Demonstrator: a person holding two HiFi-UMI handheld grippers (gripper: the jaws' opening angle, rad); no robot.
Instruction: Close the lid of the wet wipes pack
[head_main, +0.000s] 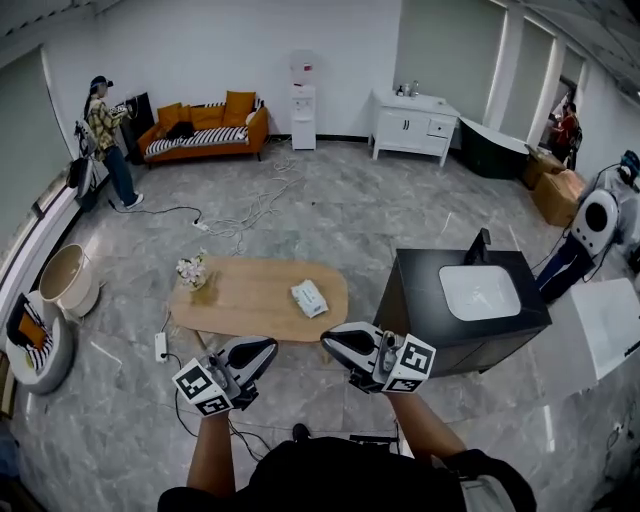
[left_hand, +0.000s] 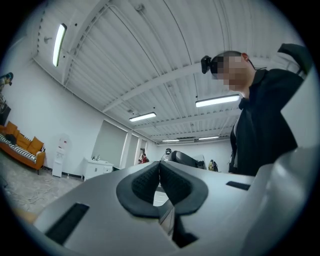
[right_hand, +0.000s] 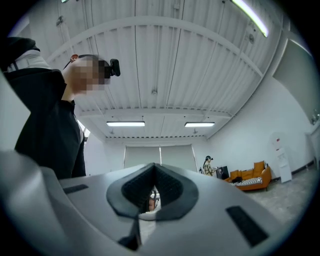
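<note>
The grey marble floor (head_main: 350, 215) takes up most of the head view, and on it stands the oval wooden tabletop (head_main: 250, 295), the place everything else is measured from. A black sink cabinet (head_main: 420, 272) stands just to the right of the tabletop. Both tools hang on the near side of the tabletop, well short of its edge and close to the person's body: the left claw (head_main: 262, 350) and the right claw (head_main: 335, 343) point inward toward each other. Each one's own view looks up at the ceiling and the person. There the left claw (left_hand: 159, 166) is clenched with its pads meeting at the tip and nothing between them, and the right claw (right_hand: 152, 168) is clenched the same way, also empty. The wet wipes pack (head_main: 309, 297) lies flat on the right part of the tabletop, well apart from both claws. A small bunch of flowers (head_main: 192, 270) sits at the tabletop's left end. The pack's lid is too small to read as raised or flat. By my reading the task has not begun: the whole approach, the reach to the pack and the press on the lid all remain.
</note>
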